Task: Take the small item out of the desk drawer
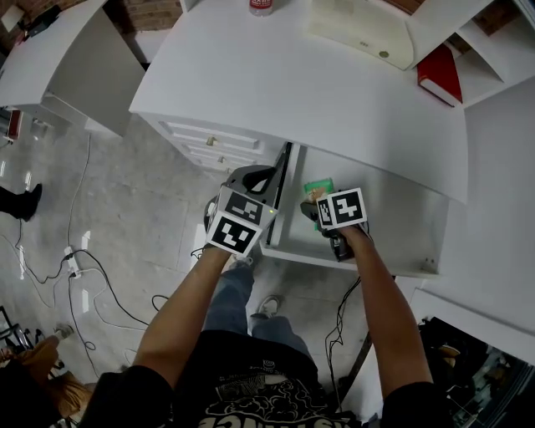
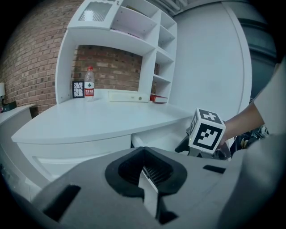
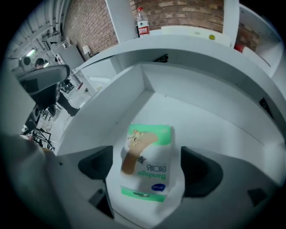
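Note:
A green and white bandage box (image 3: 149, 147) lies flat on the floor of the open white desk drawer (image 3: 210, 120). My right gripper (image 3: 147, 169) reaches into the drawer with its jaws open, one on each side of the box, and a gap shows at both pads. In the head view the box (image 1: 318, 187) peeks out just past the right gripper (image 1: 323, 206). My left gripper (image 1: 256, 180) sits at the drawer's left edge (image 1: 281, 180). In its own view the left gripper (image 2: 149, 179) is shut on a thin white strip of that drawer edge.
The curved white desk top (image 1: 292, 84) overhangs the drawer's back half. On it stand a water bottle (image 1: 261, 7), a flat white case (image 1: 359, 29) and a red book (image 1: 440, 75). Closed drawers (image 1: 209, 142) are at the left. Cables (image 1: 84, 267) lie on the floor.

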Available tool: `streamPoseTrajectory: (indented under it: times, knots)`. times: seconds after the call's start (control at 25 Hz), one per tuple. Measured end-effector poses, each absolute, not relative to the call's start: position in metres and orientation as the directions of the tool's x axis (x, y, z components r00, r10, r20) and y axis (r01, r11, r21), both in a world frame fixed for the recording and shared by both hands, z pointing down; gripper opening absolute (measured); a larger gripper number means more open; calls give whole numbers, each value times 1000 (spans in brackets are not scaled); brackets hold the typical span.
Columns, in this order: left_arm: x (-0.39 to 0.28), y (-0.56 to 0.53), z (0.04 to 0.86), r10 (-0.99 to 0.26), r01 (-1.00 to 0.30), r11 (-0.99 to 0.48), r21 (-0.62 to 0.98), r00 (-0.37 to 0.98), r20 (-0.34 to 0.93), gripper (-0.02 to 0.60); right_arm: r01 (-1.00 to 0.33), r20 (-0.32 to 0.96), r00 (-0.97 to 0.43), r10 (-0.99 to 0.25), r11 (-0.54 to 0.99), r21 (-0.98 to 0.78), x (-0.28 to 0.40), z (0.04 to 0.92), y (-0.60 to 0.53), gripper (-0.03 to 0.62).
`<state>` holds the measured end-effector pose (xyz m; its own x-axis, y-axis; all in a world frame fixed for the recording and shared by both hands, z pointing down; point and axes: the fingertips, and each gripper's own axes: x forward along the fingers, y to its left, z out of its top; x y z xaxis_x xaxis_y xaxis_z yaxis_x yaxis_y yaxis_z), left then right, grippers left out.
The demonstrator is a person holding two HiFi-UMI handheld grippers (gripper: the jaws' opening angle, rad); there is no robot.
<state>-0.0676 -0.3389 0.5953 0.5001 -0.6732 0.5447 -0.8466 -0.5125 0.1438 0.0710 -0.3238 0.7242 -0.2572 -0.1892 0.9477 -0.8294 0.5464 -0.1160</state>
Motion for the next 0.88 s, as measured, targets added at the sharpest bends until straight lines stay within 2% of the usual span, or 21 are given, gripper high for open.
streamPoseTrajectory:
  times: [0.16, 0.44, 0.6, 0.76, 0.88]
  knots:
    - [-72, -343, 597, -671, -847, -513, 142, 498, 549, 8, -838, 955, -232, -182, 537, -101, 71, 731, -324, 468]
    - [-74, -347, 600, -663, -843, -519, 141, 501, 557, 8, -837, 967, -165, -192, 546, -34, 77, 733, -327, 422]
    - [-74, -348, 598, -662, -841, -523, 136, 501, 557, 8, -838, 969, -162, -188, 545, -34, 77, 734, -327, 406]
    - [-76, -348, 594, -659, -839, -528, 133, 504, 559, 8, -829, 968, -166, -187, 558, -35, 77, 732, -325, 354]
    - [-77, -348, 591, -655, -835, -535, 127, 505, 562, 8, -810, 970, -162, -181, 586, -26, 78, 728, -325, 348]
